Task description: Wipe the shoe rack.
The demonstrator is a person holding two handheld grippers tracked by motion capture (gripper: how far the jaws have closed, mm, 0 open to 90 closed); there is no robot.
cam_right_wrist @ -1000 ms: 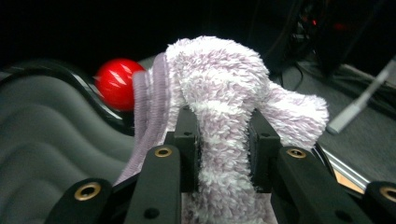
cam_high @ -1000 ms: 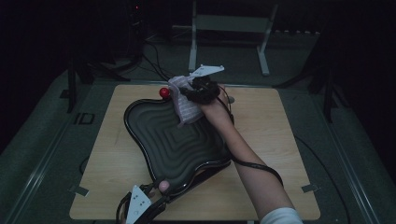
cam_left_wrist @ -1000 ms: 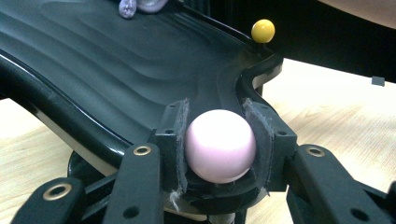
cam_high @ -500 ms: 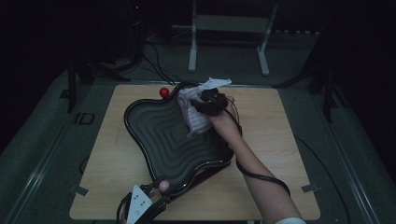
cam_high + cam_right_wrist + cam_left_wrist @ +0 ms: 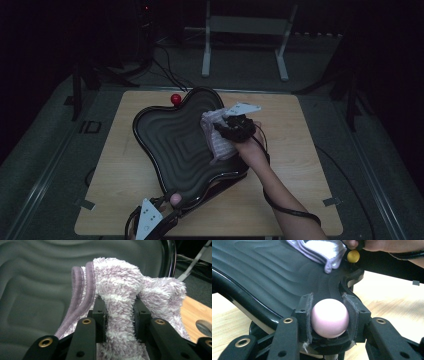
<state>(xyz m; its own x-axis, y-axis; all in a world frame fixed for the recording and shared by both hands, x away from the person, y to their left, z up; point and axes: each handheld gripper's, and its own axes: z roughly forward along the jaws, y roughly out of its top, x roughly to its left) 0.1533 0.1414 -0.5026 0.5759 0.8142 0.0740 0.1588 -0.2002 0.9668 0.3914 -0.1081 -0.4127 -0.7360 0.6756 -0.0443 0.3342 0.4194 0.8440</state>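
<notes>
one black tray (image 5: 165, 145); one lilac towel (image 5: 216, 141); three knobs: red, pink, yellow

Black two-jaw grippers are seen, brass-ringed screw holes dotting the left gripper (image 5: 329, 322). A grey three-cornered plate tops the right gripper (image 5: 227, 131); a black cable trails.

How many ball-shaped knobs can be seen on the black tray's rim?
3. A red knob at the black tray's far edge, a pink knob clamped in the left gripper at the near edge, and a yellow knob by the towel. Others may be hidden.
</notes>
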